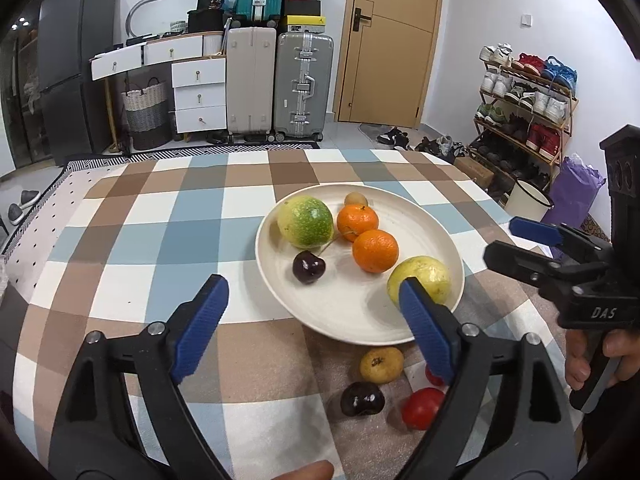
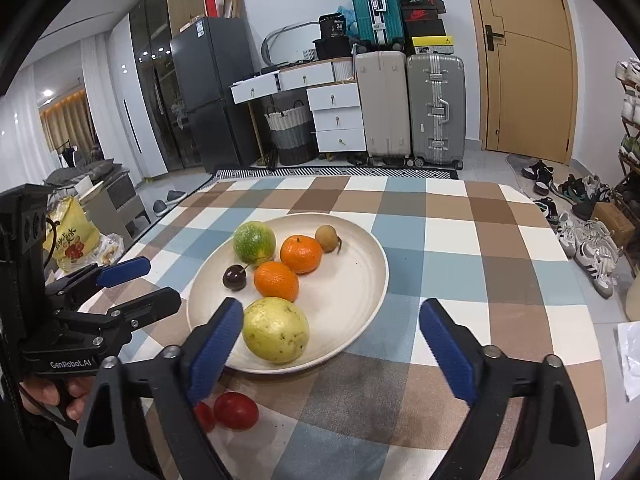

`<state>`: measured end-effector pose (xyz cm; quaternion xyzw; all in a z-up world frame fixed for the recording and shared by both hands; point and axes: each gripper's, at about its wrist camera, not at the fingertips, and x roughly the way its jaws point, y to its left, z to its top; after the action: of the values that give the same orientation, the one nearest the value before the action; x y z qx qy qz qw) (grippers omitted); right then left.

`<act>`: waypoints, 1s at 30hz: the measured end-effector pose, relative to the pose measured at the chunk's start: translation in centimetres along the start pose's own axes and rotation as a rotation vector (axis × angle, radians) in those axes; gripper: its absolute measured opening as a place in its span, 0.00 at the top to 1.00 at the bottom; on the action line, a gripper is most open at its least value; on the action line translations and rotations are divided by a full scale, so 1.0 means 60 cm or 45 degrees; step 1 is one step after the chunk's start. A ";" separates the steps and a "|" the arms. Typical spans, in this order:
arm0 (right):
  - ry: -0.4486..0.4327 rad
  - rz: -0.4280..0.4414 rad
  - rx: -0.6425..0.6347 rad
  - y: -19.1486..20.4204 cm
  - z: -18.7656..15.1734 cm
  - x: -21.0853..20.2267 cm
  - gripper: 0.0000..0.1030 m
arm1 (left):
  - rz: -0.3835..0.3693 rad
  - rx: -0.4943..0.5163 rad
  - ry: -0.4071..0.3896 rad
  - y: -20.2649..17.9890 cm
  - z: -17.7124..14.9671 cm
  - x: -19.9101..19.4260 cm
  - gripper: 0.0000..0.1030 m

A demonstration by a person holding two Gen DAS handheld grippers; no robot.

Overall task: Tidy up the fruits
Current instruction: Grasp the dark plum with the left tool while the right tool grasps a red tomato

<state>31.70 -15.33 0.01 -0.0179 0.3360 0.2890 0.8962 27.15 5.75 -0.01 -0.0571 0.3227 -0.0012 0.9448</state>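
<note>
A cream plate (image 1: 420, 216) (image 2: 360, 276) on the checked tablecloth holds a green fruit (image 1: 306, 222), two oranges (image 1: 375, 250), a dark cherry (image 1: 308, 267), a small brown fruit (image 1: 356, 199) and a yellow fruit (image 2: 276, 329). On the cloth in front of the plate lie a small yellow fruit (image 1: 381, 364), a dark cherry (image 1: 362, 399) and two red tomatoes (image 1: 422, 408) (image 2: 236, 410). My left gripper (image 1: 314, 320) is open and empty above the plate's near edge. My right gripper (image 2: 330, 340) is open and empty, just right of the yellow fruit.
The checked tablecloth (image 1: 160, 240) covers the table. Beyond it stand suitcases (image 1: 276, 84), white drawers (image 1: 198, 92), a fridge (image 1: 72, 60), a door (image 1: 388, 40) and a shoe rack (image 1: 524, 108). A white paper (image 2: 630, 354) lies at the table's right edge.
</note>
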 end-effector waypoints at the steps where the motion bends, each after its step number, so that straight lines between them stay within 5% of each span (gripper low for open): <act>1: -0.006 0.001 0.000 0.000 0.000 -0.004 0.01 | 0.009 -0.003 0.002 0.003 -0.001 -0.004 0.05; 18: 0.032 0.052 -0.006 0.014 -0.024 -0.028 0.00 | 0.031 -0.005 0.031 0.027 -0.039 -0.040 0.01; 30: 0.203 0.080 -0.080 0.041 -0.059 0.004 0.00 | -0.007 0.055 0.120 0.002 -0.055 -0.022 0.01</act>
<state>28.43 -13.98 -2.46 -0.0584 0.3973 0.3249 0.8563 24.09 5.59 -1.84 -0.0375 0.3667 -0.0132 0.9295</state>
